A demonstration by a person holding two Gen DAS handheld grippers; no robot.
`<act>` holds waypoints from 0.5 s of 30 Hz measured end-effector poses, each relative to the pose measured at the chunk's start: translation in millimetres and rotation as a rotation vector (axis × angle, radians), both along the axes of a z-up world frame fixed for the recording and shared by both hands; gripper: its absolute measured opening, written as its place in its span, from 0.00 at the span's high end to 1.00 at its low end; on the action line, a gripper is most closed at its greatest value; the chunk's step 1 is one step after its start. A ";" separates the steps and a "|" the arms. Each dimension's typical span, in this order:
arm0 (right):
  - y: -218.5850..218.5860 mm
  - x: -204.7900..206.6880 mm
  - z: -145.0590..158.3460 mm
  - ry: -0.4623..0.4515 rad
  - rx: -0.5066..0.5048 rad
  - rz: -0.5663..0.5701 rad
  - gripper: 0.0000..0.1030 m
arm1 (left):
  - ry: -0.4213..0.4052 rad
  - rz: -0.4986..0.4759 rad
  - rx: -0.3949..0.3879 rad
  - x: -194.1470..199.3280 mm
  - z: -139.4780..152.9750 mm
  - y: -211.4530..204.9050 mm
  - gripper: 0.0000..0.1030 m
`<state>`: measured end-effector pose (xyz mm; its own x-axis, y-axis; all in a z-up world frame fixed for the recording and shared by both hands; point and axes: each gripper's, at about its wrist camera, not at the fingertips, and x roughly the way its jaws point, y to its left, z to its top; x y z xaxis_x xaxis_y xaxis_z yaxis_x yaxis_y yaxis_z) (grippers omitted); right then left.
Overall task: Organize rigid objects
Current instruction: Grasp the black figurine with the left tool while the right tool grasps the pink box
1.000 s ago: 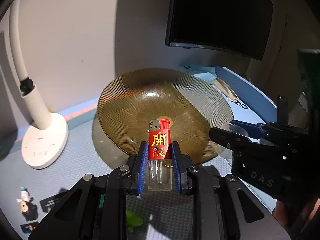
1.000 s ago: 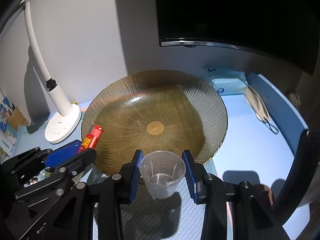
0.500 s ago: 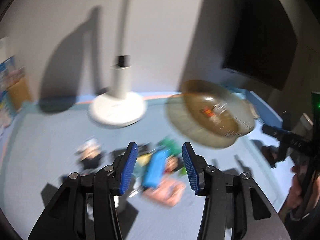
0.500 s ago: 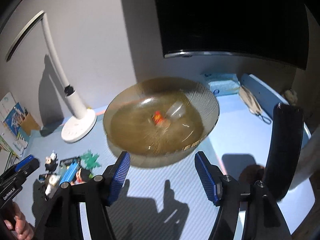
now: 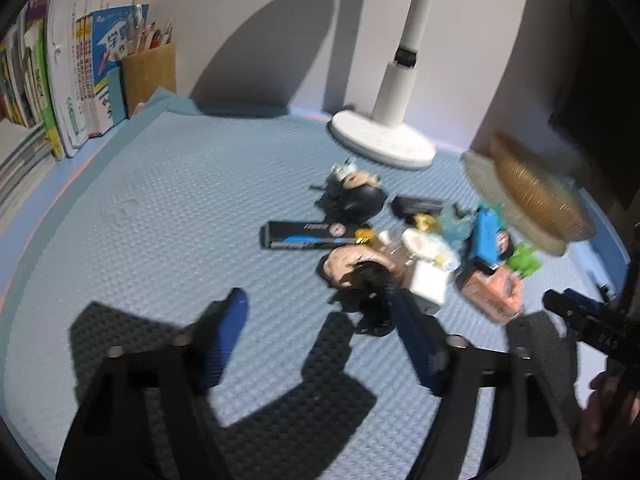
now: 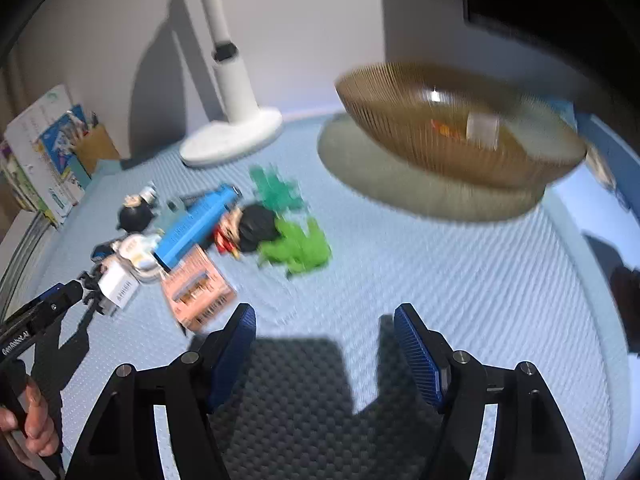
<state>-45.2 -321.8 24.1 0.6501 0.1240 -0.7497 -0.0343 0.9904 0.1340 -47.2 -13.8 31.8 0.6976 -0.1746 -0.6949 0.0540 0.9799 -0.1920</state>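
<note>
On blue dimpled mat (image 5: 168,216), white lamp (image 5: 384,136).

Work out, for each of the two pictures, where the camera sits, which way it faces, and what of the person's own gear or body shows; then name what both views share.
Left wrist: sits on the left gripper, looking down across the blue mat at the toy pile; its jaws are opening, empty; the right gripper shows at right.
Right wrist: sits on the right gripper, jaws opening, empty, facing the amber bowl; the left gripper and a hand show at left.
Shared: white lamp base, bowl, blue box, mat.
</note>
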 end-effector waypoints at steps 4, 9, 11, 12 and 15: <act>0.2 -1.9 -3.1 0.010 0.012 0.010 0.27 | 0.008 -0.021 0.009 -1.4 -2.2 -1.3 0.24; 7.8 -1.8 1.2 0.033 0.049 0.097 0.27 | 0.000 -0.090 0.025 -6.2 3.4 -10.8 0.26; 17.8 0.6 3.8 0.055 0.072 0.149 0.27 | 0.014 -0.146 -0.011 -9.2 4.3 -11.3 0.26; 23.6 1.2 6.8 0.056 0.076 0.172 0.27 | 0.020 -0.163 -0.022 -10.7 3.8 -11.2 0.26; 46.2 8.7 14.2 0.063 0.035 0.255 0.27 | 0.046 -0.188 -0.010 -4.6 2.1 -13.6 0.37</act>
<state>-36.5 -275.6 38.3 0.5465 0.3045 -0.7802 -0.2722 0.9456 0.1783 -51.8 -27.4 33.9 0.6195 -0.3056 -0.7231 0.2268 0.9515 -0.2078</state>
